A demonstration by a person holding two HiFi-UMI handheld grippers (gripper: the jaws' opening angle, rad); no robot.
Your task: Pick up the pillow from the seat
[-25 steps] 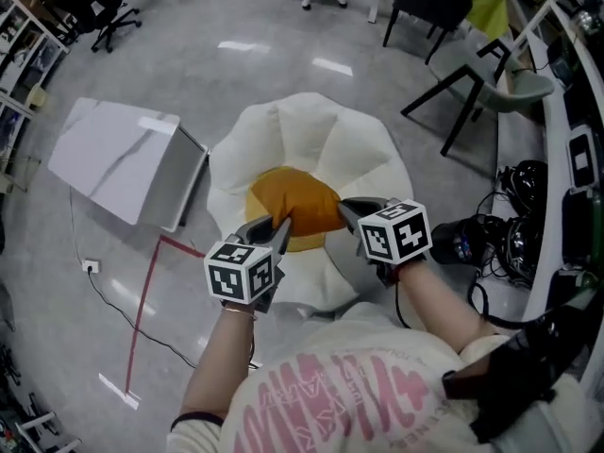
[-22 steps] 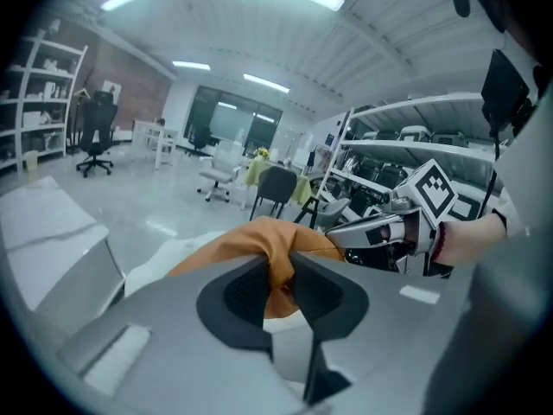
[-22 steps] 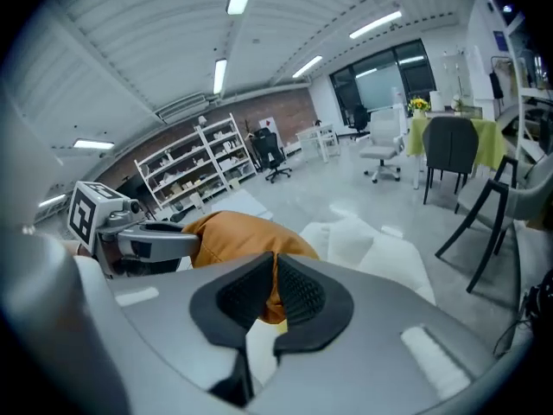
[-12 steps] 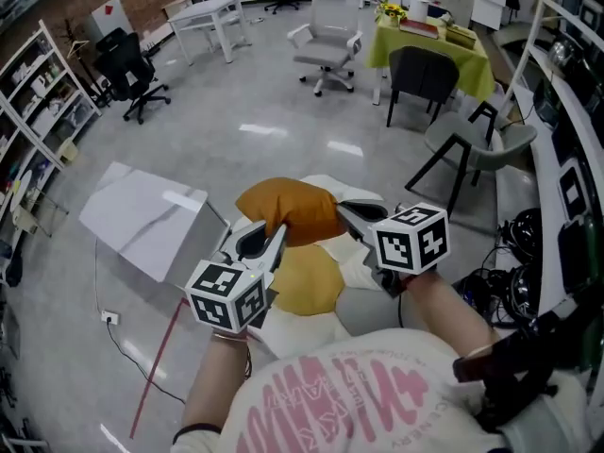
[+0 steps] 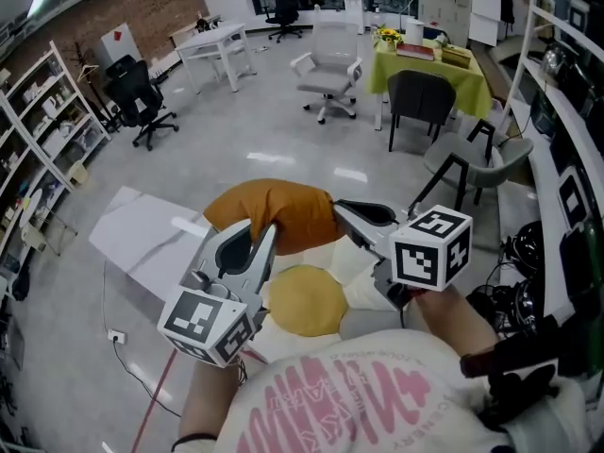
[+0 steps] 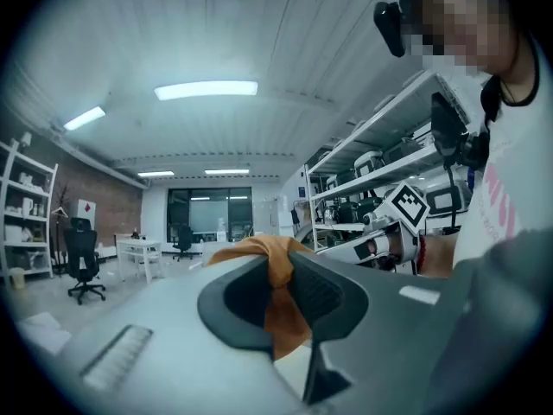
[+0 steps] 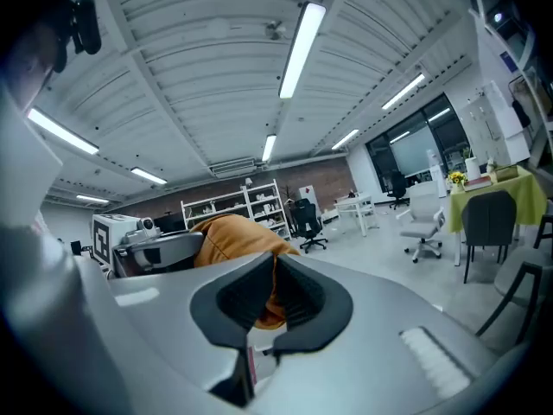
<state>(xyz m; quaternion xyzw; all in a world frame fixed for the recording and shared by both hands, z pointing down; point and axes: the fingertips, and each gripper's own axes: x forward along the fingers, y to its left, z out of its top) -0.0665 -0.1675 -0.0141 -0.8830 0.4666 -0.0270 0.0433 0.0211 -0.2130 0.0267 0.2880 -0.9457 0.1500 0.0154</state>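
The pillow (image 5: pixel 274 213) and the person's shirt (image 5: pixel 349 394) hide most of the white-and-yellow seat (image 5: pixel 304 300) beneath them.

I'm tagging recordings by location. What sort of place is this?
Probably an open office or lab workspace: rolling office chairs, open storage shelves along the wall, and a white work table.
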